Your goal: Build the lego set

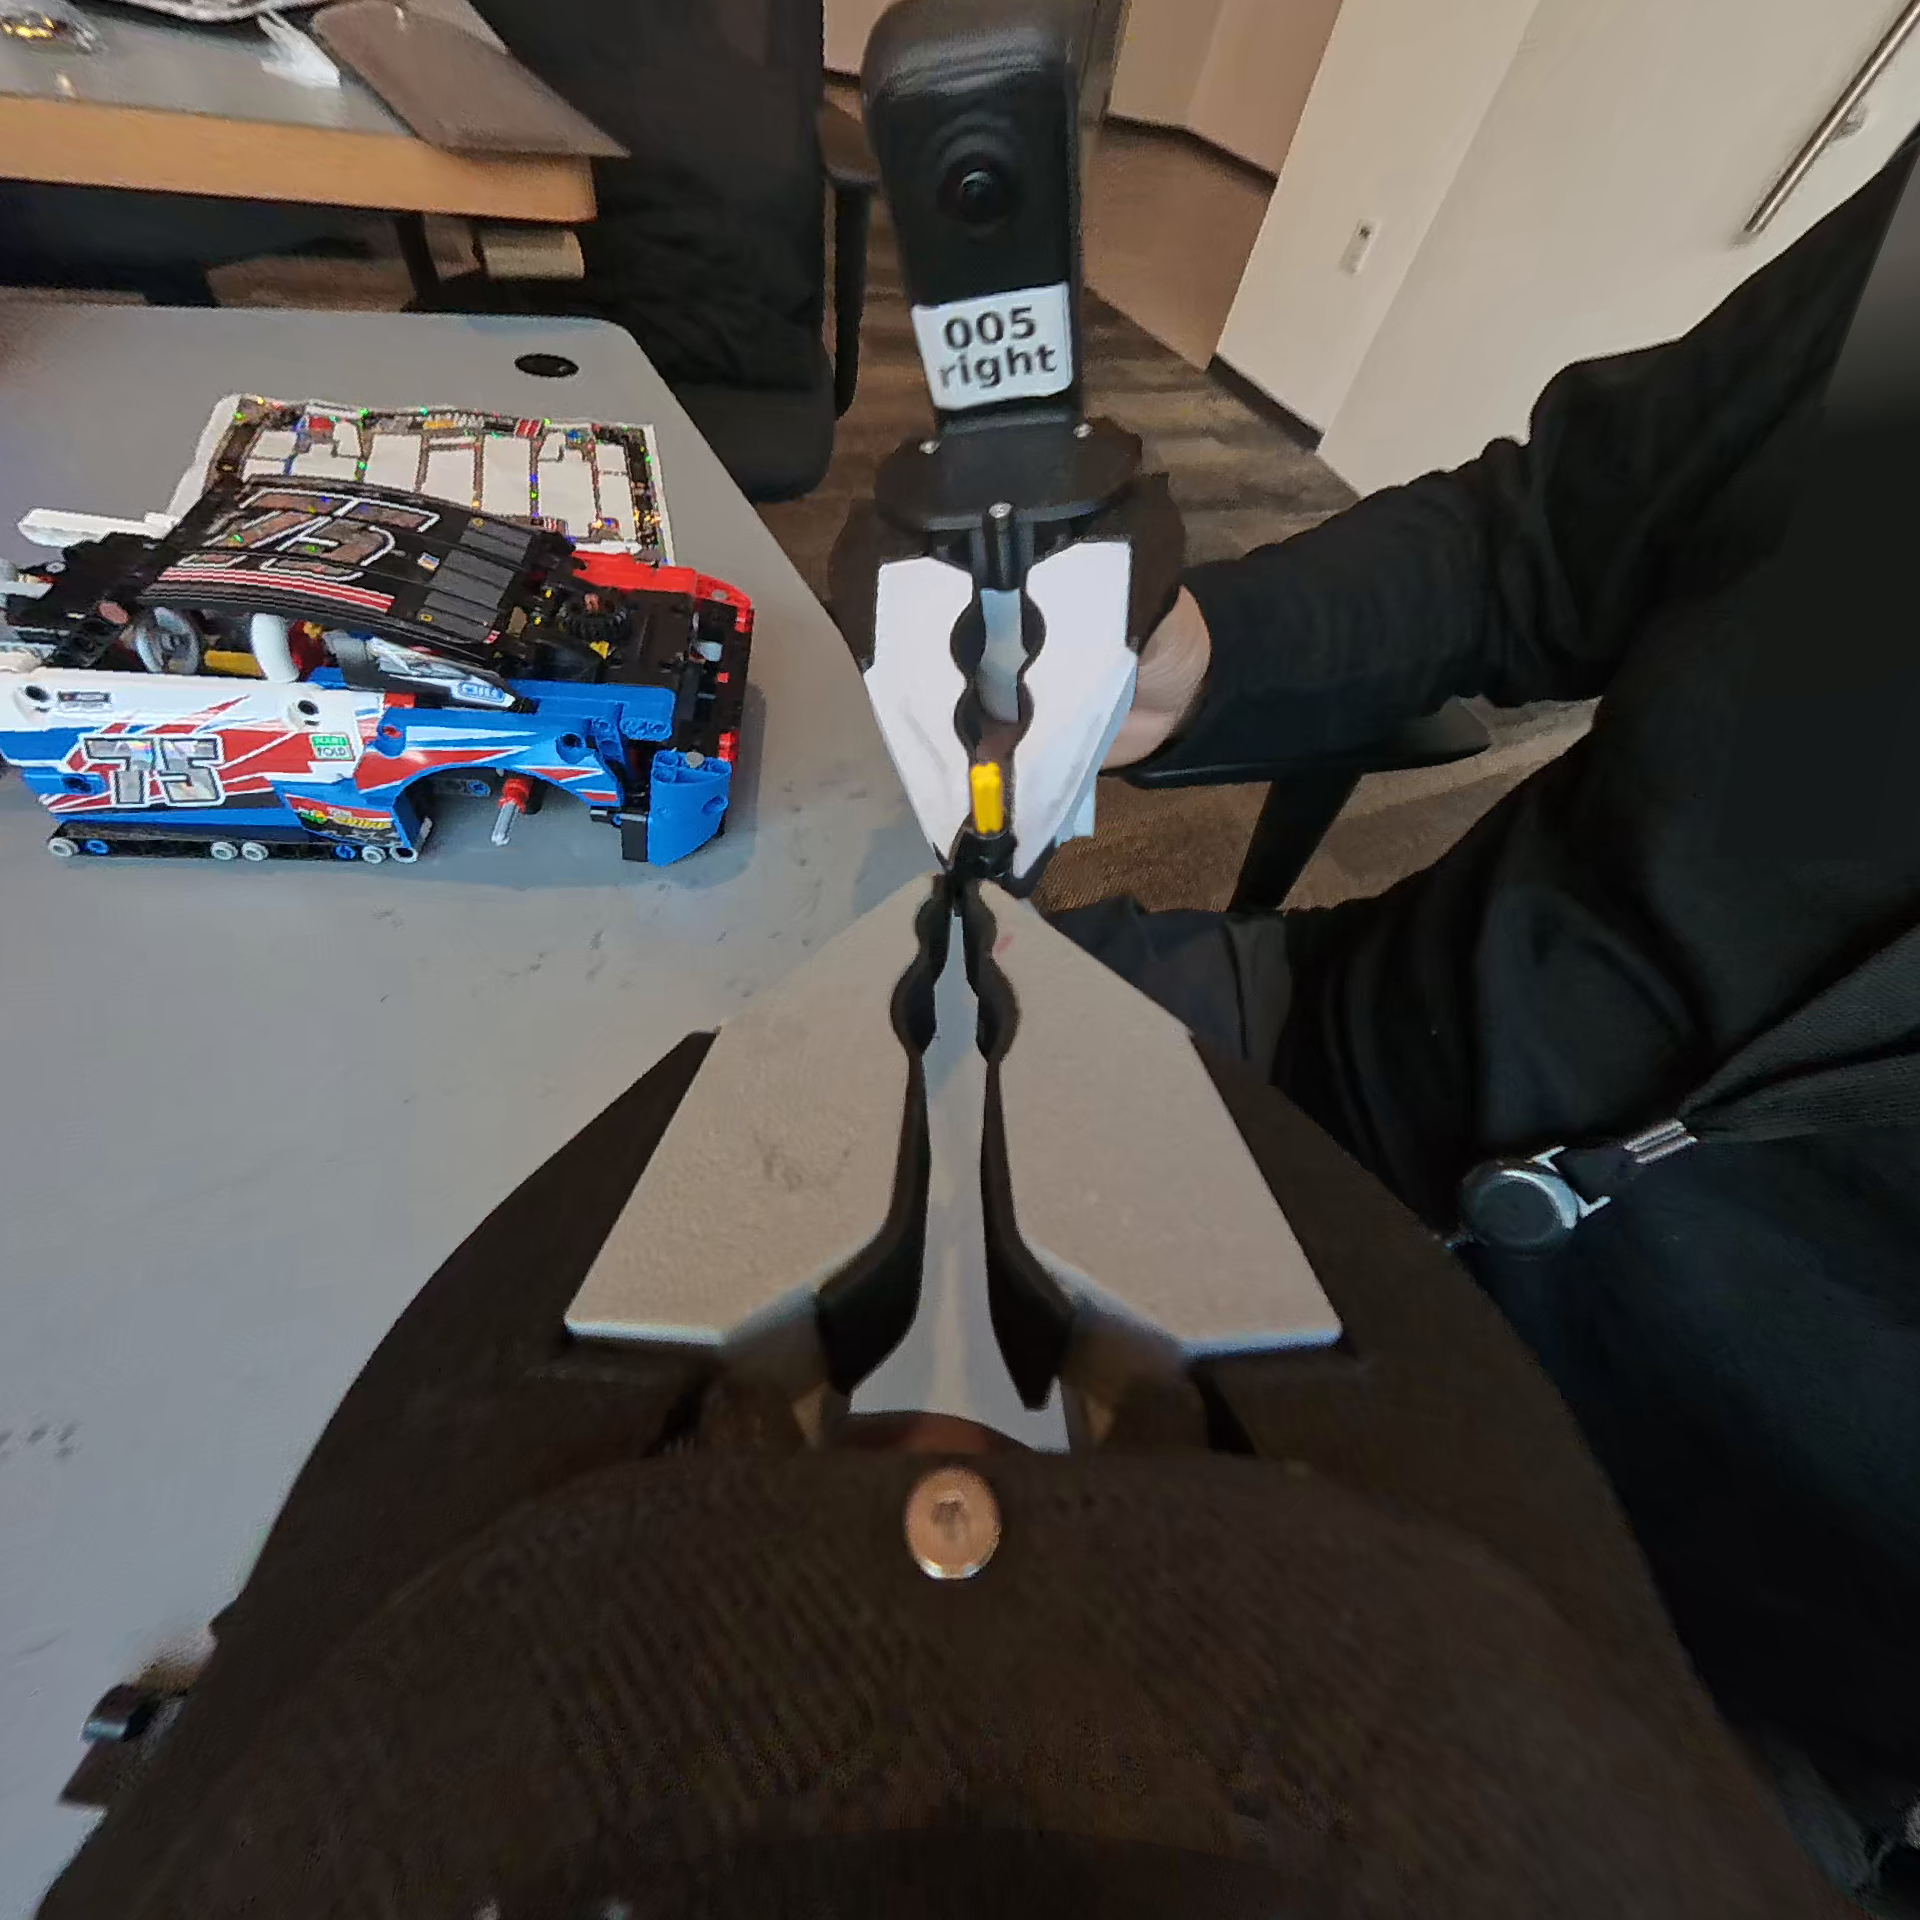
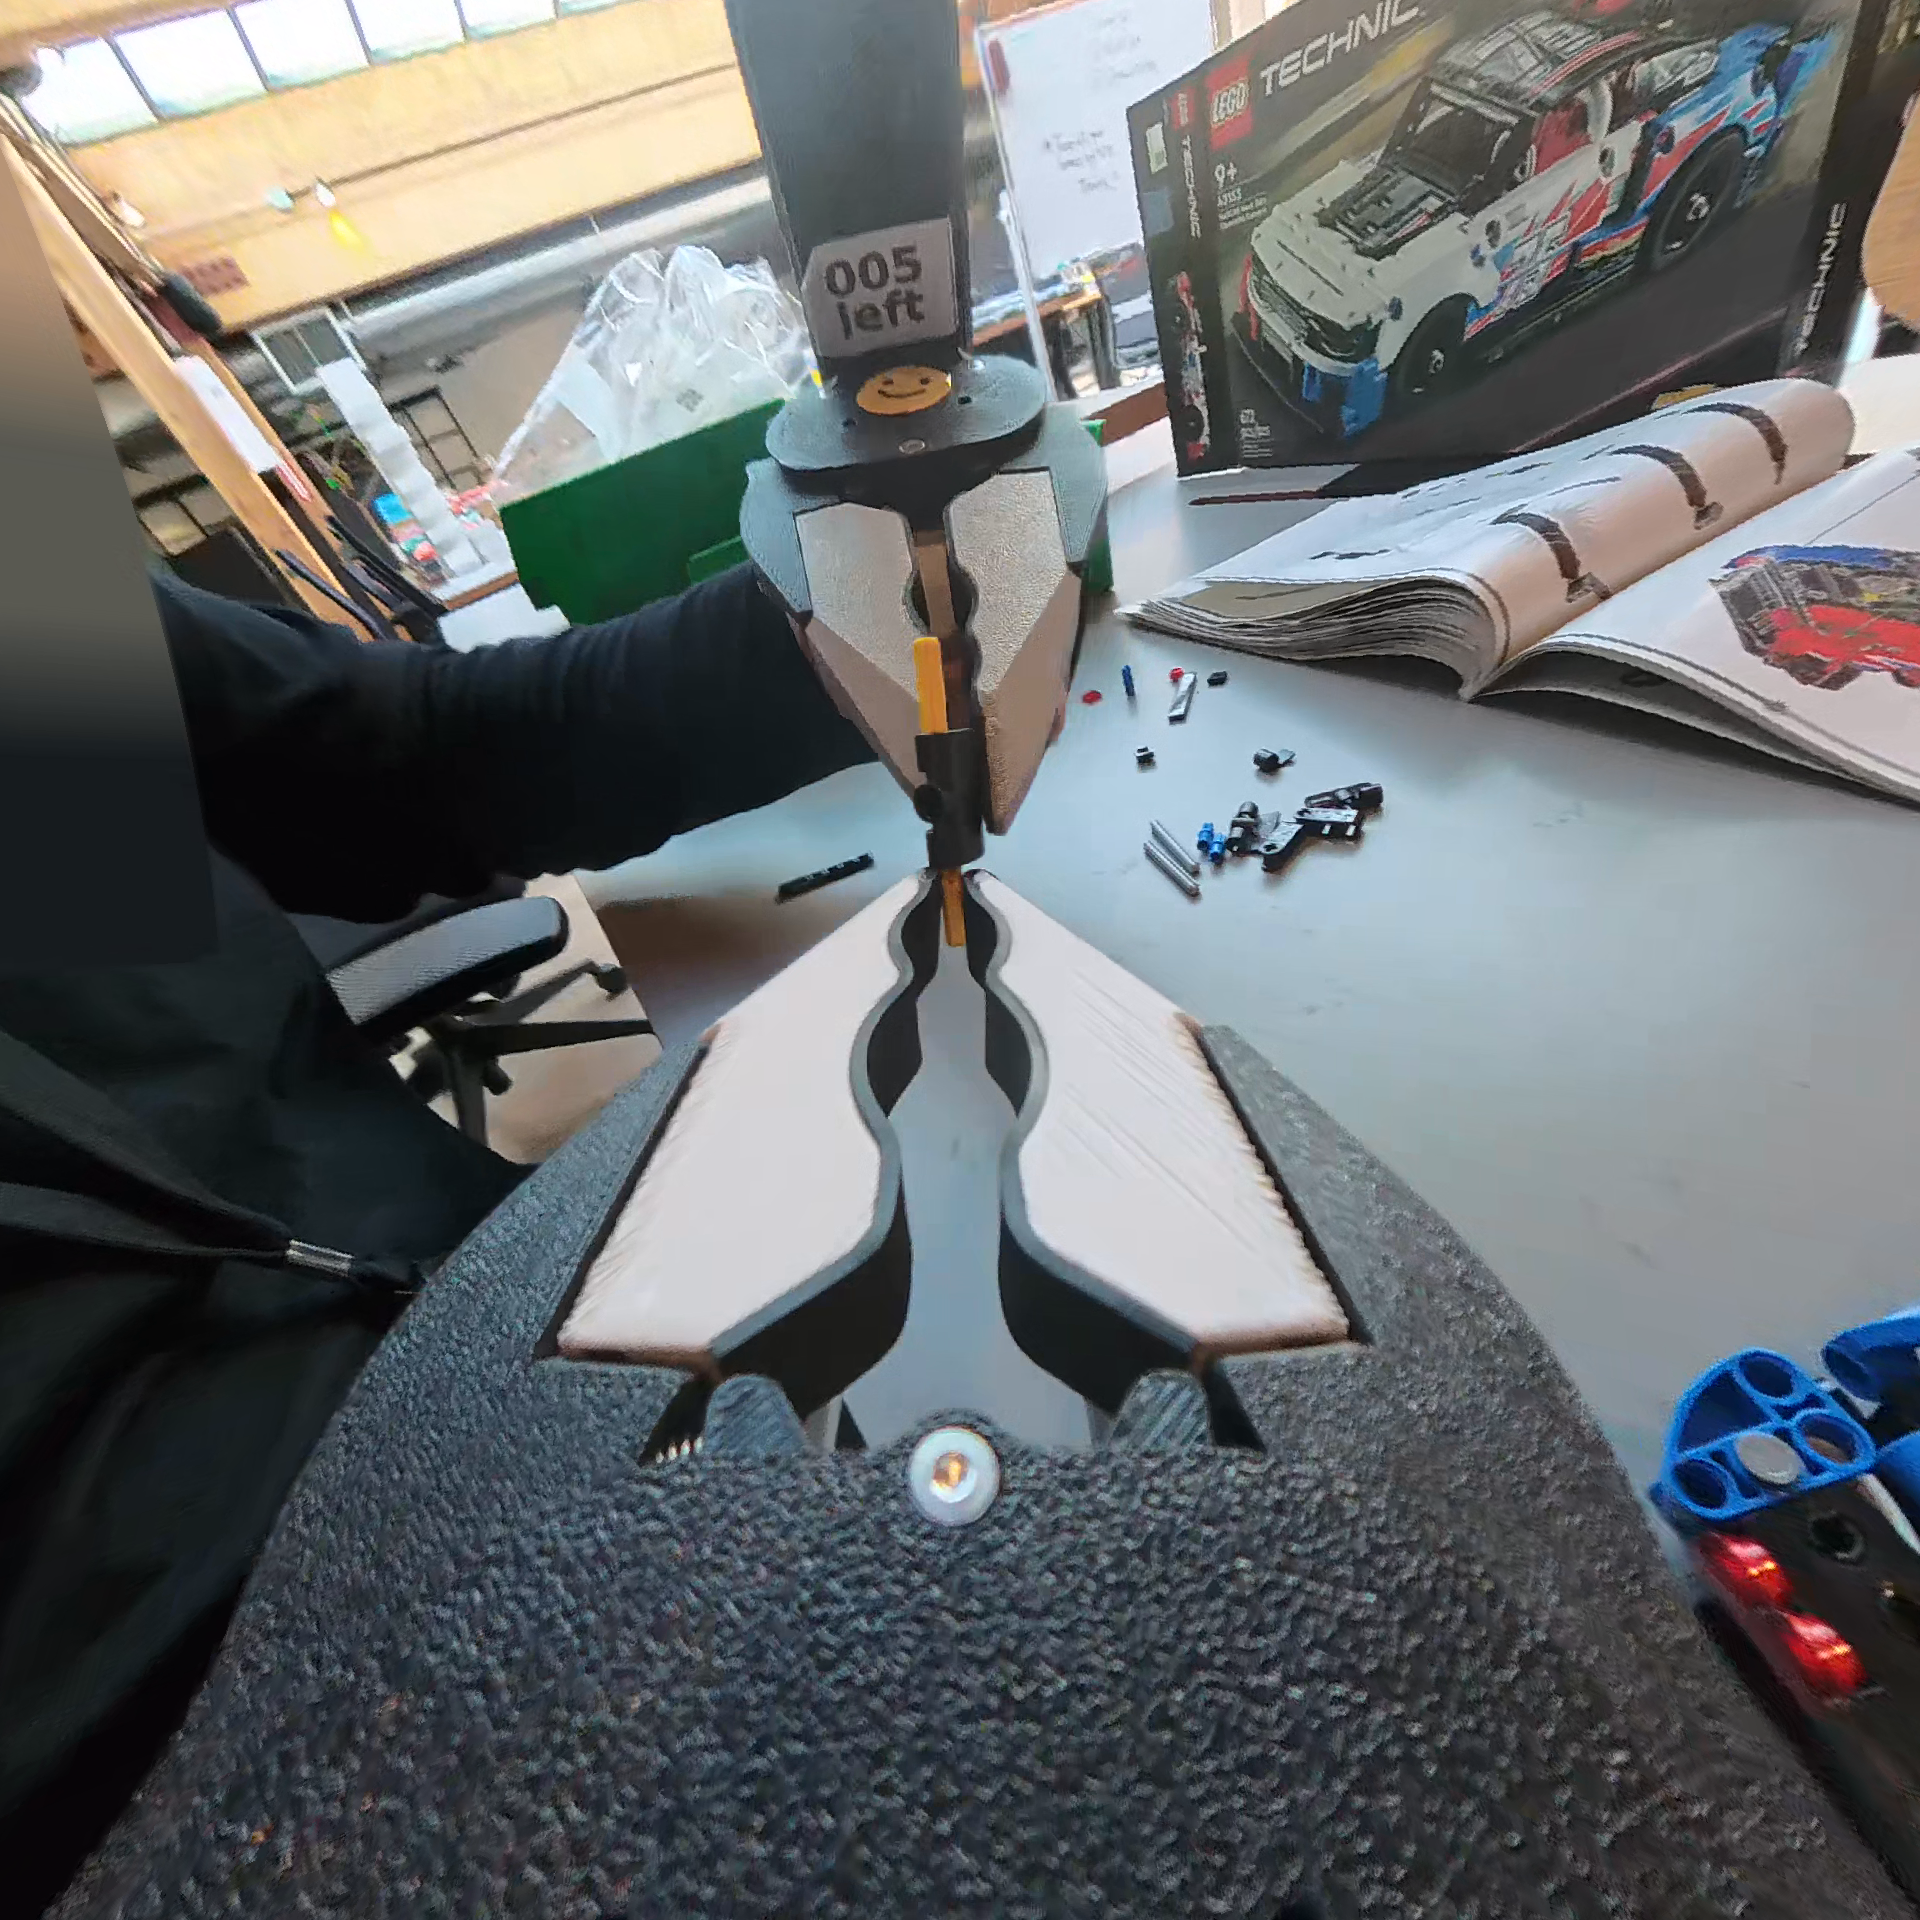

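Observation:
My two grippers meet tip to tip above the table's edge. My left gripper is shut on a small black connector that sits on a yellow axle. My right gripper is shut on the near end of that yellow axle. In the right wrist view the black connector sits at the tips of the left gripper, and the axle runs on between its fingers. The partly built blue, white and red lego car stands on the grey table, to the left of the grippers.
A sticker sheet lies behind the car. The right wrist view shows the set's box, an open instruction booklet, loose small pieces, a black beam, a green bin and an office chair. The car's blue corner is near my right gripper. The grippers are tip to tip, or close to it.

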The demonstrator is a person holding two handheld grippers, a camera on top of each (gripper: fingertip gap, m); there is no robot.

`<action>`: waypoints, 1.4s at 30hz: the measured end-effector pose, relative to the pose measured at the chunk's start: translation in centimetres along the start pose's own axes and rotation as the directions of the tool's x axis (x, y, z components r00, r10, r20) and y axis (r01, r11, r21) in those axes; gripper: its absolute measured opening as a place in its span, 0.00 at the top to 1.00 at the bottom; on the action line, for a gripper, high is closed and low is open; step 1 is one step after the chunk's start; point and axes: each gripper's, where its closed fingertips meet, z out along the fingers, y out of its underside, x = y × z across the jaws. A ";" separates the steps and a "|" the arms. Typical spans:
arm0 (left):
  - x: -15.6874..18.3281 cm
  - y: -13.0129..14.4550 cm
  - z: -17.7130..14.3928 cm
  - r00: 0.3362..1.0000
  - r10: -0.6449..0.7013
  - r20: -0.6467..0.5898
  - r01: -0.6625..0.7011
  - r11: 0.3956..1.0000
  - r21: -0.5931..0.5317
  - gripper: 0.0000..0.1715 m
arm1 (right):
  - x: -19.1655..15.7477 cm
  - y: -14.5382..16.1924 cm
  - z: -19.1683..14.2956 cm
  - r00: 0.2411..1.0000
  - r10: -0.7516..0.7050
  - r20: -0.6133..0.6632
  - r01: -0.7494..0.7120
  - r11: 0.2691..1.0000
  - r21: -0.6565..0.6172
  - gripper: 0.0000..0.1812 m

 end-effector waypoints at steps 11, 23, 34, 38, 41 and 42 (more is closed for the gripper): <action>-1.5 2.0 1.0 0.997 0.027 0.070 -0.006 0.960 -0.280 1.00 | 1.8 0.1 -1.0 0.964 -0.210 -0.165 0.170 0.959 -0.229 0.89; -2.4 2.7 1.6 0.993 0.084 0.087 -0.046 0.930 -0.364 1.00 | 3.1 1.4 -0.3 0.930 -0.294 -0.220 0.198 0.906 -0.374 0.97; -4.0 8.9 3.2 0.963 0.268 -0.020 -0.245 0.844 -0.478 0.92 | 3.5 2.3 -2.2 0.956 -0.117 -0.268 0.050 0.968 -0.246 0.97; -4.5 8.8 3.5 0.955 0.288 -0.065 -0.280 0.818 -0.503 0.93 | 2.7 2.4 -2.5 0.963 -0.141 -0.229 0.086 0.969 -0.233 0.97; -4.3 9.3 3.9 0.956 0.278 -0.097 -0.288 0.808 -0.514 0.98 | 2.6 2.4 -2.2 0.966 -0.149 -0.211 0.103 0.971 -0.214 0.97; -4.1 9.4 4.0 0.959 0.265 -0.104 -0.280 0.812 -0.512 1.00 | 2.6 2.5 -2.0 0.967 -0.150 -0.207 0.105 0.971 -0.214 0.97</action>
